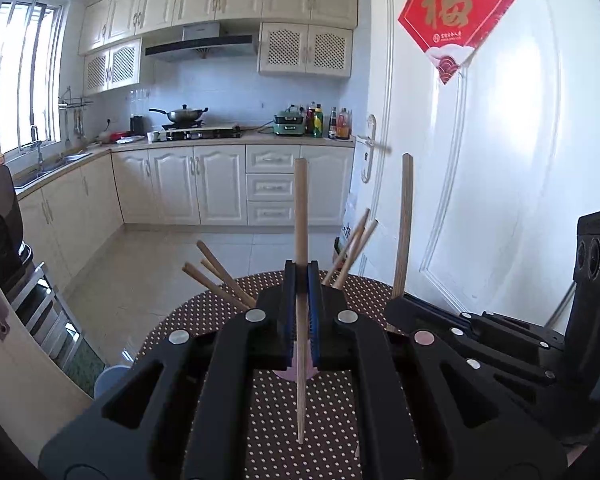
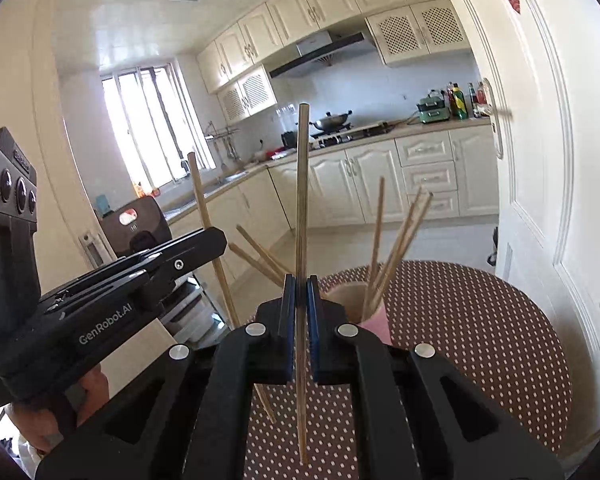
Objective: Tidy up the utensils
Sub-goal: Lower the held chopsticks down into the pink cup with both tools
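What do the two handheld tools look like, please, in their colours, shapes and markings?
Both are black plastic with angular cut-out arms and round silver pivot caps. The left tool and right tool each end in two flat fingers faced with blue pads. The left tool's side reads "GenRobot.AI" in white, and its rear block carries three round lenses.

One pale chopstick (image 1: 301, 216) is standing upright, clamped. A darker chopstick (image 2: 302, 208) likewise. More chopsticks (image 2: 396, 240) are leaning in a pink cup (image 2: 374, 322) at two o'clock.
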A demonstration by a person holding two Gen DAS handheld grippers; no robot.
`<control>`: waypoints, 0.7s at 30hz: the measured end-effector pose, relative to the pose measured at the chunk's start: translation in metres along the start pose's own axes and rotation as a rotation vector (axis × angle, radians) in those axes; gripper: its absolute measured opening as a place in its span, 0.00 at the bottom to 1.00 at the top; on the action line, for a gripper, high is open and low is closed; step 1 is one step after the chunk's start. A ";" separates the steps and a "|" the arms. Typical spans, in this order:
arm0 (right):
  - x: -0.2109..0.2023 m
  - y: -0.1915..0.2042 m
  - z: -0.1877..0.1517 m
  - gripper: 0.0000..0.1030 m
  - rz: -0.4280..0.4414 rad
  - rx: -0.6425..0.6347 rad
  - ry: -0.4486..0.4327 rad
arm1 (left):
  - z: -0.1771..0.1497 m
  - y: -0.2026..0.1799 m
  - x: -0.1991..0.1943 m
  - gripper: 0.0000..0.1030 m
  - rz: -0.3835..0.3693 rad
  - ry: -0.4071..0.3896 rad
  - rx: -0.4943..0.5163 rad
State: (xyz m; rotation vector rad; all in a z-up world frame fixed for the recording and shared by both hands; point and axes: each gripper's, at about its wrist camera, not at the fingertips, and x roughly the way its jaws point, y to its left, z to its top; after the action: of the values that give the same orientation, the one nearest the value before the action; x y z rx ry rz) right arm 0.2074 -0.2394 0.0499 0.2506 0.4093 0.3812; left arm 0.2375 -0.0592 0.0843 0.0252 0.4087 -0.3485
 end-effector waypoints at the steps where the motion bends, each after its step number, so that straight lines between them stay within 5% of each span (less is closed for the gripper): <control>1: 0.002 0.002 0.001 0.04 0.005 0.000 -0.006 | 0.002 0.002 0.000 0.06 -0.002 -0.013 -0.003; 10: 0.014 -0.006 0.019 0.04 0.041 0.025 -0.113 | 0.024 0.018 0.004 0.06 -0.020 -0.116 -0.043; 21: 0.025 -0.012 0.031 0.04 -0.044 -0.043 -0.226 | 0.035 0.026 0.031 0.06 -0.027 -0.212 -0.099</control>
State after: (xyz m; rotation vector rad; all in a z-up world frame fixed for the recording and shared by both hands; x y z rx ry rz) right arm 0.2455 -0.2446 0.0656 0.2390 0.1843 0.3148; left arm 0.2861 -0.0481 0.1034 -0.1130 0.2163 -0.3532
